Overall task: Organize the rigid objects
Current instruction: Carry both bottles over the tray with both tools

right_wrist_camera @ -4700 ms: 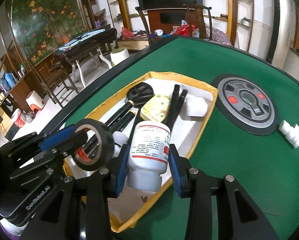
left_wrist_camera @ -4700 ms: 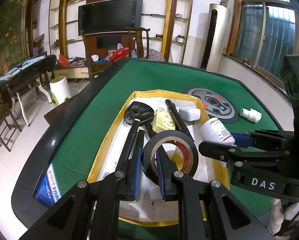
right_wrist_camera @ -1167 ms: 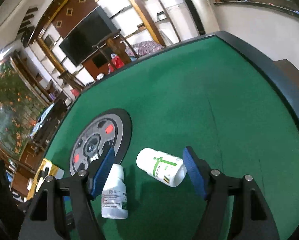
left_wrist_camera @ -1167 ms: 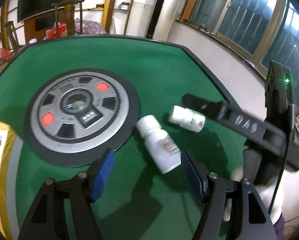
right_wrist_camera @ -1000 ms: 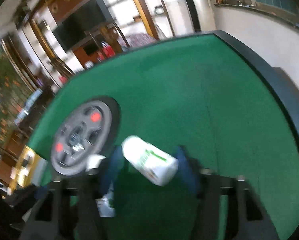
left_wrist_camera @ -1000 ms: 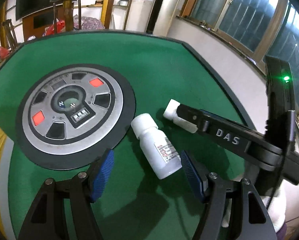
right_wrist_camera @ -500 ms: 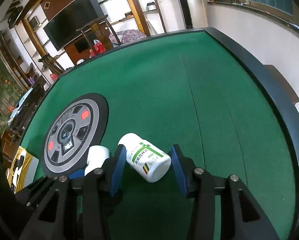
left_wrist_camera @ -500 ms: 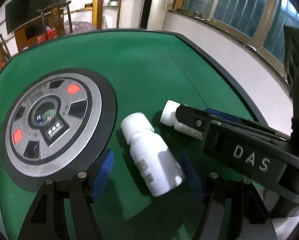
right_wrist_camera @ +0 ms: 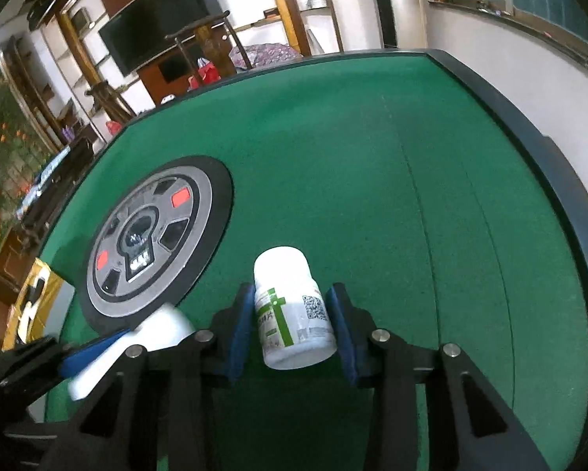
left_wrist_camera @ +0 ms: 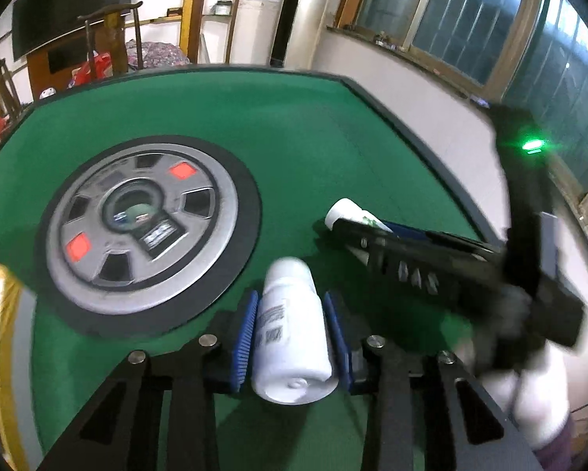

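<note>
A: What changed?
B: Both bottles, lying loose before, are clamped: left gripper (left_wrist_camera: pixel 292 331) just closed on the tall white bottle (left_wrist_camera: pixel 290 337), right gripper (right_wrist_camera: pixel 292 329) on the green-labelled bottle (right_wrist_camera: pixel 294 314)

A: Where?
B: Near the tabletop's (right_wrist_camera: pixel 372 157) right edge, beside the round centre panel (right_wrist_camera: pixel 152 235)

I'm looking at a green felt worktop (right_wrist_camera: pixel 372 165) with a dark raised rim. A round grey-and-black control disc (right_wrist_camera: pixel 152 235) with two red squares sits flush in the felt, and a yellow-edged tray (right_wrist_camera: pixel 34 298) lies beyond it at the left edge of the right wrist view. I can't tell whether either bottle touches the felt.
</note>
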Tool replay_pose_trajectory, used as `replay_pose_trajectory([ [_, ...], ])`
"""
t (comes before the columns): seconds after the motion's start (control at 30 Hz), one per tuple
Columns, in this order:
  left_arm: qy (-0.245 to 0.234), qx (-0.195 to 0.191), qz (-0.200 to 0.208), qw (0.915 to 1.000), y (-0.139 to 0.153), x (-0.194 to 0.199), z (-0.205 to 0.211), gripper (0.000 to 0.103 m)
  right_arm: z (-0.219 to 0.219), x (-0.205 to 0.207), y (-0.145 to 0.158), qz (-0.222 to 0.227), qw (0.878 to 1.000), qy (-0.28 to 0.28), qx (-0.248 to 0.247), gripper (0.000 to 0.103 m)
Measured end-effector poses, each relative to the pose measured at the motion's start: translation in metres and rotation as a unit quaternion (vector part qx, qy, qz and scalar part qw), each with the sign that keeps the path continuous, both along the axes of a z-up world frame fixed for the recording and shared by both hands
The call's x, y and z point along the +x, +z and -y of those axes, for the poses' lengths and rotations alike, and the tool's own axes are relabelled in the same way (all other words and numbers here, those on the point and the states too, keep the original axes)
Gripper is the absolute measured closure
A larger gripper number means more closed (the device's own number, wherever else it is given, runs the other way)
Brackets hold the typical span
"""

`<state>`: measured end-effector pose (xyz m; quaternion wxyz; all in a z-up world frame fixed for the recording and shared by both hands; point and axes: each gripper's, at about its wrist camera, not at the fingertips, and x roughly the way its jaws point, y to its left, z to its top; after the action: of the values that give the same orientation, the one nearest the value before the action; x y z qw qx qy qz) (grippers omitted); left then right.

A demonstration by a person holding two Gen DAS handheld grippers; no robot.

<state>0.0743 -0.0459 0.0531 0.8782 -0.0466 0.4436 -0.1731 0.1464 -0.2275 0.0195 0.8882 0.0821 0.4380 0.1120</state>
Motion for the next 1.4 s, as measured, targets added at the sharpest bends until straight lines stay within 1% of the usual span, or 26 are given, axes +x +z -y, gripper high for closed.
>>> replay_pose_trajectory([
  [0.1, 0.009, -0.022, 0.014, 0.9996, 0.018, -0.026, -0.029, 0.067, 0.007, -0.003, 0.003, 0.007, 1.000, -0.009, 0.022, 0.066],
  [0.2, 0.027, -0.044, 0.032, 0.9981, 0.037, -0.055, -0.065, 0.067, 0.009, -0.009, 0.006, 0.011, 0.999, -0.008, 0.052, 0.066],
  [0.4, 0.070, -0.074, 0.062, 0.9928, 0.066, -0.109, -0.144, 0.067, -0.017, -0.025, 0.009, -0.002, 0.995, 0.020, 0.097, 0.067],
  [0.47, 0.088, -0.073, 0.080, 0.9903, 0.075, -0.123, -0.170, 0.067, -0.034, -0.041, 0.014, -0.001, 0.993, 0.037, 0.113, 0.067],
  [0.57, 0.121, -0.054, 0.103, 0.9857, 0.077, -0.133, -0.201, 0.067, -0.068, -0.061, 0.025, -0.004, 0.989, 0.072, 0.128, 0.067],
  [0.63, 0.144, -0.058, 0.099, 0.9829, 0.070, -0.130, -0.220, 0.067, -0.100, -0.072, 0.035, -0.009, 0.985, 0.105, 0.135, 0.067],
  [0.7, 0.163, -0.063, 0.087, 0.9808, 0.057, -0.123, -0.238, 0.067, -0.128, -0.080, 0.044, -0.010, 0.982, 0.131, 0.135, 0.067],
  [0.73, 0.172, -0.061, 0.081, 0.9799, 0.049, -0.122, -0.244, 0.067, -0.149, -0.086, 0.049, -0.012, 0.980, 0.149, 0.132, 0.067],
  [0.8, 0.185, -0.062, 0.063, 0.9789, 0.031, -0.117, -0.256, 0.067, -0.177, -0.093, 0.055, -0.013, 0.977, 0.171, 0.124, 0.067],
  [0.9, 0.196, -0.070, 0.042, 0.9773, 0.010, -0.110, -0.268, 0.067, -0.223, -0.105, 0.059, -0.014, 0.974, 0.201, 0.099, 0.067],
  [1.03, 0.206, -0.079, 0.022, 0.9751, -0.008, -0.101, -0.279, 0.067, -0.266, -0.108, 0.052, -0.020, 0.974, 0.215, 0.063, 0.067],
  [1.07, 0.206, -0.087, 0.017, 0.9744, -0.012, -0.100, -0.281, 0.067, -0.276, -0.109, 0.049, -0.021, 0.975, 0.216, 0.050, 0.067],
  [1.2, 0.207, -0.097, 0.015, 0.9735, -0.017, -0.102, -0.285, 0.067, -0.305, -0.114, 0.043, -0.011, 0.976, 0.218, -0.006, 0.071],
  [1.3, 0.207, -0.105, 0.022, 0.9724, -0.014, -0.109, -0.290, 0.066, -0.312, -0.116, 0.044, 0.000, 0.976, 0.217, -0.030, 0.071],
  [1.37, 0.208, -0.105, 0.027, 0.9720, -0.011, -0.111, -0.290, 0.062, -0.315, -0.119, 0.043, 0.007, 0.975, 0.216, -0.049, 0.070],
  [1.4, 0.209, -0.104, 0.030, 0.9719, -0.009, -0.114, -0.291, 0.058, -0.316, -0.120, 0.043, 0.010, 0.975, 0.214, -0.061, 0.070],
])
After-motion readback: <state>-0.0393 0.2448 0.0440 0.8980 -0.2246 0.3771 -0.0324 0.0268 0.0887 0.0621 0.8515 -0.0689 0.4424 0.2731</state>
